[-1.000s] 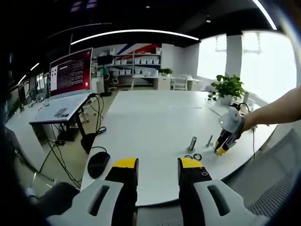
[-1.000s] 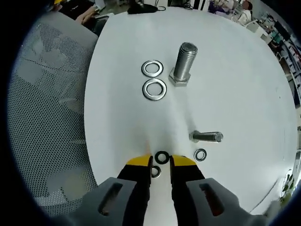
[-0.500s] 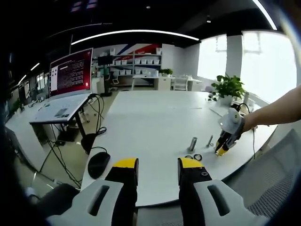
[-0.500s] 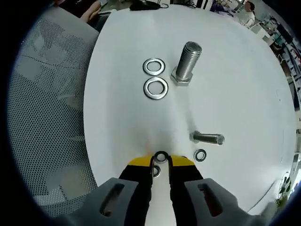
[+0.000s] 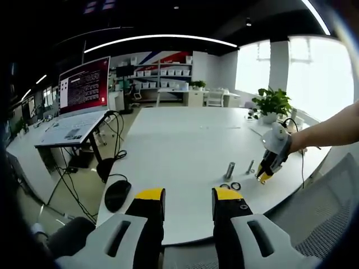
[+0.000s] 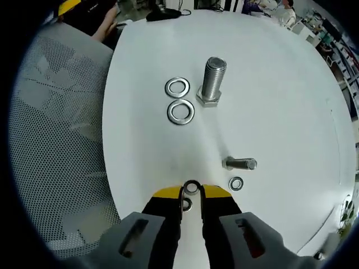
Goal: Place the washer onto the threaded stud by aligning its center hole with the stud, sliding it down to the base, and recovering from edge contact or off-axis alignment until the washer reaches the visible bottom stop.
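Observation:
A threaded stud (image 6: 210, 81) stands upright on its hex head on the white table (image 6: 280, 101). Two large silver washers (image 6: 177, 87) (image 6: 180, 111) lie flat just left of it. My right gripper (image 6: 192, 194) is shut on a small dark washer (image 6: 192, 184) pinched on edge between its yellow tips, well short of the stud. A small bolt (image 6: 240, 163) lies on its side beside a small washer (image 6: 235, 182). In the left gripper view my left gripper (image 5: 188, 197) hangs open over the table's near edge. Farther off there are the right gripper (image 5: 267, 171) and the stud (image 5: 229, 170).
A grey mesh chair (image 6: 50, 140) sits close against the table edge left of my right gripper. In the left gripper view a black mouse (image 5: 117, 194), a monitor on a desk (image 5: 84, 84) and a potted plant (image 5: 272, 103) stand around the table. A person's arm (image 5: 331, 131) reaches in.
My right gripper's jaws closed on the small dark washer, then drew back a little from the table with it. The left gripper has not moved.

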